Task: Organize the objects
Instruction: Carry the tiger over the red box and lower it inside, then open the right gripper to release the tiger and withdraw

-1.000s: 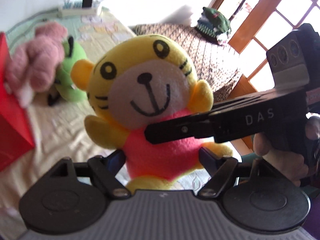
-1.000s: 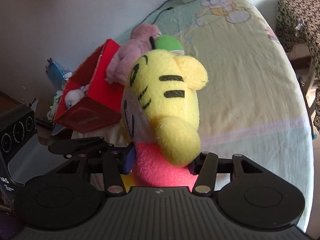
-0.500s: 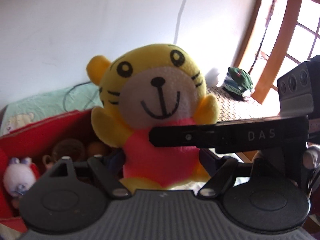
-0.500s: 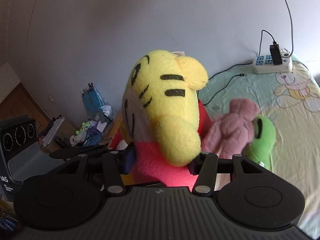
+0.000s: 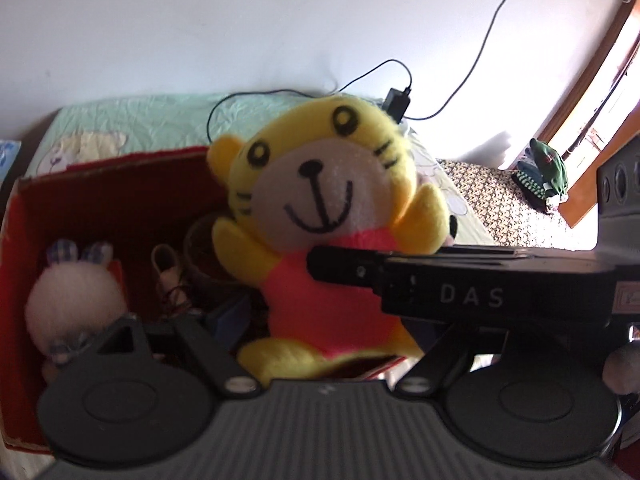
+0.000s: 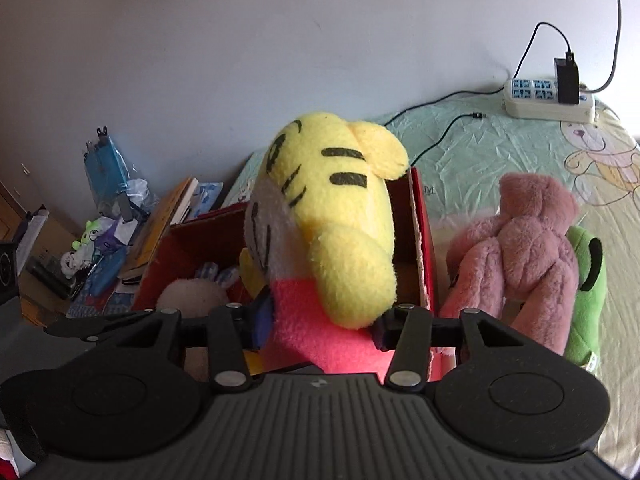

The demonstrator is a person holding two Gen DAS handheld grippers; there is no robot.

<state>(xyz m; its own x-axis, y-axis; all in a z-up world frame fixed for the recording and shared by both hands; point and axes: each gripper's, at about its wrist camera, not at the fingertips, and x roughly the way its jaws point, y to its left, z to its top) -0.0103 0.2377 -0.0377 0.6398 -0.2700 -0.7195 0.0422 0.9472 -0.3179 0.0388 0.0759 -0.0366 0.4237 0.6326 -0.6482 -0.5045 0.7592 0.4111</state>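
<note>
Above the red box (image 6: 420, 240): yellow tiger toy (image 6: 332, 240), upright, long axis vertical, pink body clamped between the right gripper (image 6: 320, 320) fingers. Left gripper (image 5: 332, 336) stands apart around its legs, not pinching. Release point lies straight below; right hand nearer.

The right gripper (image 6: 320, 322) is clamped on the pink belly of a stuffed tiger (image 6: 332, 240), one finger pressed in on each side. The left gripper (image 5: 332, 324) sits just below the same toy, and whether its fingers press the toy or stand apart cannot be told.
</note>
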